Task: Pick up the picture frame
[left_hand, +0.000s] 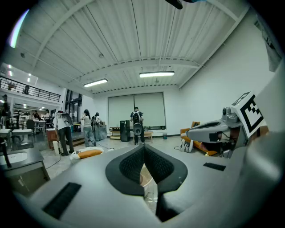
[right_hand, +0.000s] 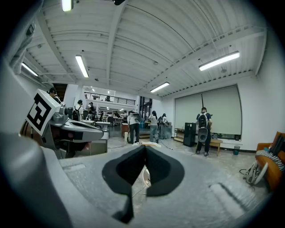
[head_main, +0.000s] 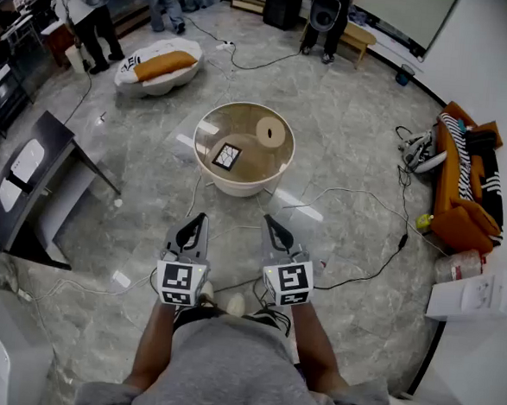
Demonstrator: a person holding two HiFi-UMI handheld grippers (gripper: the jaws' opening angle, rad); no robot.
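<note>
A small dark picture frame (head_main: 226,156) lies flat on the round cream table (head_main: 206,169), ahead of me in the head view. Beside it on the table lies a tan round disc (head_main: 274,132). My left gripper (head_main: 200,218) and right gripper (head_main: 269,220) are held side by side over the floor, short of the table's near rim. Both point roughly level toward it. Each has its jaws shut with nothing between them, as the left gripper view (left_hand: 144,148) and the right gripper view (right_hand: 145,149) also show. Only a sliver of the table (left_hand: 145,179) shows between the left jaws.
Cables (head_main: 352,273) run over the marble floor around the table. A dark desk (head_main: 38,182) stands at the left, an orange sofa (head_main: 467,182) at the right, a white-and-orange seat (head_main: 159,68) behind. Several people (head_main: 93,17) stand at the far side of the room.
</note>
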